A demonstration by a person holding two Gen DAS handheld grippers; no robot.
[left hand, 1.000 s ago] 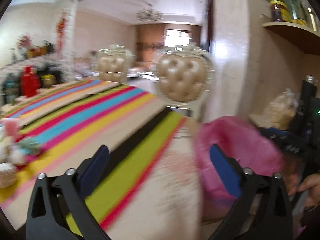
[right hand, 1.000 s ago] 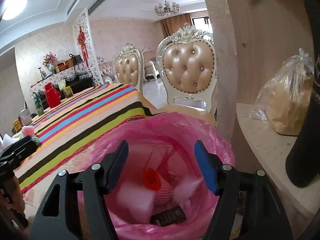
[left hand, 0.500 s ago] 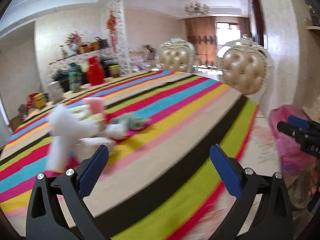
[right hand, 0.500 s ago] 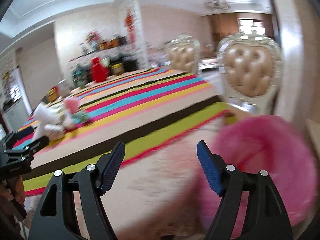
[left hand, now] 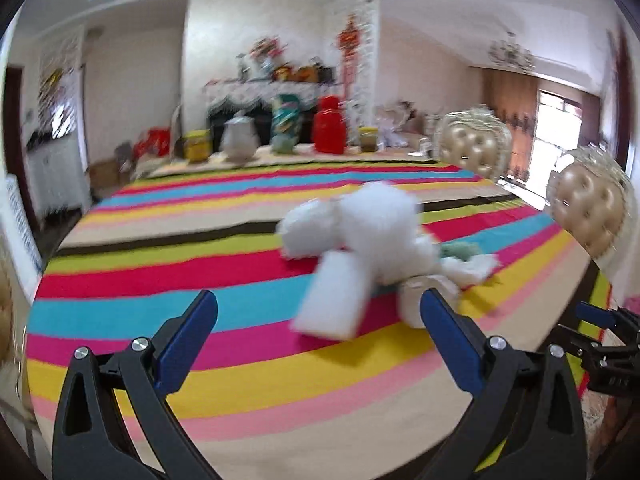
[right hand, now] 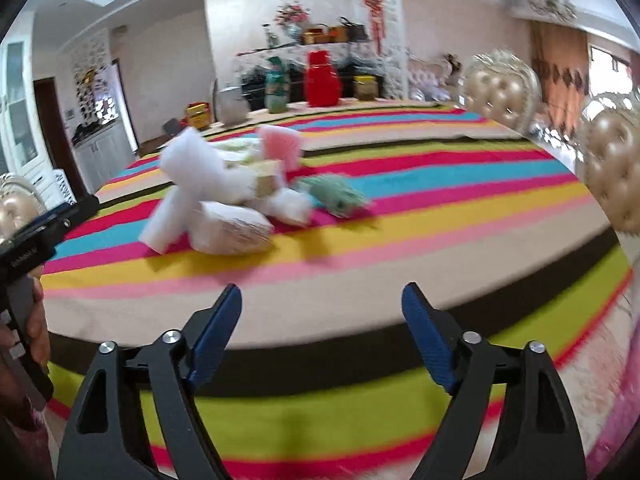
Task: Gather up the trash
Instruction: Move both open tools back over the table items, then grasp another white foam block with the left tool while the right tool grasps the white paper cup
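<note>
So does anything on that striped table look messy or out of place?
Yes. A loose heap of white foam and tissue scraps, with a pink piece and a green crumpled piece, lies strewn on the striped tablecloth. The far jars stand neatly.

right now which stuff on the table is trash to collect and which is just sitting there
To collect:
- white foam pieces
- pink foam piece
- green scrap
- white wrapped packet

Just sitting there:
- red container
- yellow jar
- green patterned bottle
- grey jug
- padded chairs
- striped tablecloth
</note>
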